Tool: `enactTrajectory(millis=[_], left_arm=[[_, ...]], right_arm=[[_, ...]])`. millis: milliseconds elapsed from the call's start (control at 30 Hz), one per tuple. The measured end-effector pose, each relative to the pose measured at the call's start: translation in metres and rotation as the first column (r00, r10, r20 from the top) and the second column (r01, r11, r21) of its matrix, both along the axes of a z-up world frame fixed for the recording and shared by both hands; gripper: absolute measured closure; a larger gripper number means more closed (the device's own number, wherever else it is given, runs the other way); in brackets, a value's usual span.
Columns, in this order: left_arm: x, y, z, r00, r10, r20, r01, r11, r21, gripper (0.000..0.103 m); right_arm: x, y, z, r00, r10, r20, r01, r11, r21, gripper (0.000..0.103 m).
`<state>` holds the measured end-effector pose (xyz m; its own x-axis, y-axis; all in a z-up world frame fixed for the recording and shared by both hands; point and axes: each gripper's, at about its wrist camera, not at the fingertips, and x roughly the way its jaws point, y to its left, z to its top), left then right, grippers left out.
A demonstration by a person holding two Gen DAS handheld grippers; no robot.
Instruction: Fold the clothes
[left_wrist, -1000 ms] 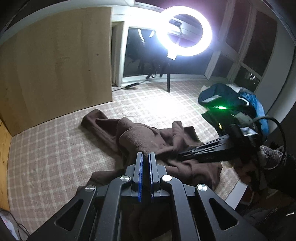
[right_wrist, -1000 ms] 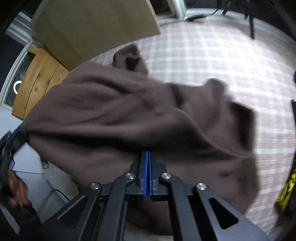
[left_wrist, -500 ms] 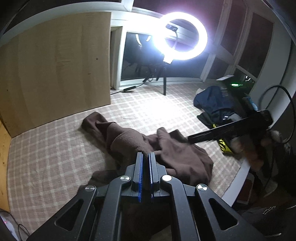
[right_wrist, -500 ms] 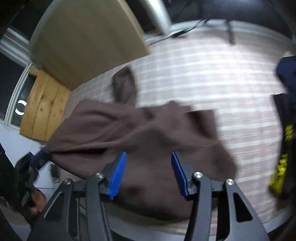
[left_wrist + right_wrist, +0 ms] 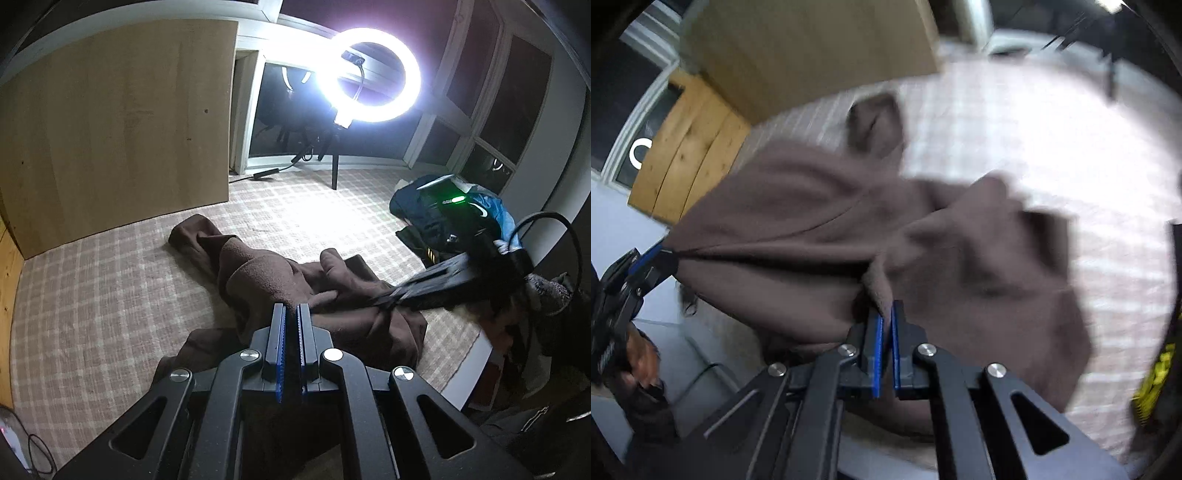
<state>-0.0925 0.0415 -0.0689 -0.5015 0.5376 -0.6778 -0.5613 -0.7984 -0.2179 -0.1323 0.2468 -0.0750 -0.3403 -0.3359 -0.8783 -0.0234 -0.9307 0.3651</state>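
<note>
In the right wrist view, the brown garment (image 5: 960, 258) and the checked mat (image 5: 1052, 147) are smeared by motion blur. At the lower right edge, a black and yellow item (image 5: 1156, 373) is cut off and cannot be identified.

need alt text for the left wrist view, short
The left gripper, shut on a crumpled brown garment, looks over a checked bedcover. The right gripper pinches the same garment from the right, with a glaring ring light behind.
</note>
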Motion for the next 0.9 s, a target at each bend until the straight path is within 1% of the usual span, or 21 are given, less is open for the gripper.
enactTrajectory(millis=[33,67,100,167,200,233,300,333,367,433,467,500,567,600,667,700,733,767,800,833,900], left_arm=[[0.002,-0.005,0.010,1.000,0.011,-0.021,-0.010,1.000,0.011,0.098],[0.004,-0.010,0.019,0.999,0.021,-0.042,-0.020,1.000,0.023,0.103],[0.006,-0.015,0.029,0.998,0.032,-0.063,-0.030,0.999,0.034,0.103],[0.010,-0.025,0.048,0.993,0.055,-0.104,-0.049,0.997,0.058,0.103],[0.012,-0.032,0.061,0.992,0.046,-0.118,-0.037,0.996,0.076,0.103],[0.015,-0.040,0.074,0.991,0.032,-0.132,-0.020,0.995,0.094,0.103],[0.016,-0.043,0.081,0.987,0.040,-0.158,-0.034,0.999,0.039,0.103],[0.013,-0.037,0.076,0.989,0.024,-0.146,-0.027,1.000,-0.014,0.103],[0.009,-0.030,0.068,0.994,0.003,-0.114,-0.007,0.999,-0.036,0.103],[0.000,-0.008,0.046,0.998,-0.049,-0.038,0.046,0.996,-0.074,0.103],[-0.005,0.008,0.030,0.997,-0.081,0.004,0.081,0.992,-0.099,0.100],[-0.009,0.026,0.014,0.993,-0.113,0.037,0.117,0.984,-0.133,0.093],[-0.016,0.062,-0.012,0.981,-0.174,0.087,0.188,0.964,-0.190,0.082],[-0.020,0.079,-0.022,0.974,-0.203,0.103,0.221,0.953,-0.210,0.078],[-0.027,0.105,-0.029,0.966,-0.234,0.107,0.254,0.934,-0.251,0.076],[-0.031,0.118,-0.032,0.963,-0.248,0.107,0.269,0.924,-0.272,0.071],[-0.037,0.131,-0.032,0.959,-0.265,0.103,0.284,0.916,-0.283,0.066],[-0.044,0.141,-0.032,0.954,-0.282,0.105,0.300,0.911,-0.283,0.052],[-0.050,0.149,-0.034,0.948,-0.299,0.110,0.318,0.905,-0.281,0.035],[-0.058,0.160,-0.040,0.942,-0.316,0.115,0.336,0.893,-0.299,0.031],[-0.064,0.173,-0.063,0.928,-0.325,0.184,0.369,0.873,-0.319,0.029]], right_arm=[[0.004,0.009,0.007,1.000,-0.012,-0.021,0.011,1.000,-0.021,0.099],[0.011,0.023,0.021,0.999,-0.032,-0.045,0.030,0.999,-0.041,0.099],[0.017,0.035,0.037,0.996,-0.050,-0.077,0.048,0.998,-0.034,0.099],[0.033,0.051,0.076,0.985,-0.075,-0.154,0.086,0.994,0.067,0.099],[0.041,0.060,0.096,0.980,-0.064,-0.187,0.078,0.995,0.070,0.099],[0.046,0.065,0.110,0.981,-0.044,-0.188,0.056,0.997,0.061,0.099],[0.057,0.067,0.120,0.989,0.012,-0.146,0.001,0.996,0.088,0.097],[0.063,0.066,0.118,0.990,0.021,-0.138,-0.006,0.994,0.109,0.096],[0.069,0.066,0.113,0.992,0.032,-0.125,-0.016,0.992,0.128,0.091],[0.082,0.063,0.081,0.997,0.080,-0.022,-0.076,0.988,0.136,0.087],[0.087,0.062,0.065,0.994,0.102,0.029,-0.105,0.985,0.136,0.085],[0.087,0.064,0.046,0.991,0.109,0.077,-0.119,0.985,0.125,0.084],[0.091,0.072,0.013,0.980,0.083,0.181,-0.100,0.991,0.086,0.084],[0.094,0.078,-0.002,0.972,0.066,0.226,-0.081,0.995,0.057,0.084],[0.100,0.103,-0.010,0.977,0.006,0.215,-0.008,1.000,0.008,0.081],[0.104,0.117,-0.012,0.979,-0.032,0.201,0.034,0.999,-0.005,0.078],[0.107,0.130,-0.011,0.981,-0.067,0.182,0.068,0.998,-0.001,0.071],[0.111,0.145,-0.010,0.982,-0.105,0.157,0.108,0.994,-0.006,0.064],[0.115,0.159,-0.009,0.980,-0.143,0.135,0.146,0.989,-0.013,0.062],[0.118,0.170,-0.009,0.977,-0.176,0.124,0.181,0.983,-0.027,0.062],[0.123,0.189,-0.015,0.967,-0.224,0.120,0.229,0.973,-0.033,0.062]])
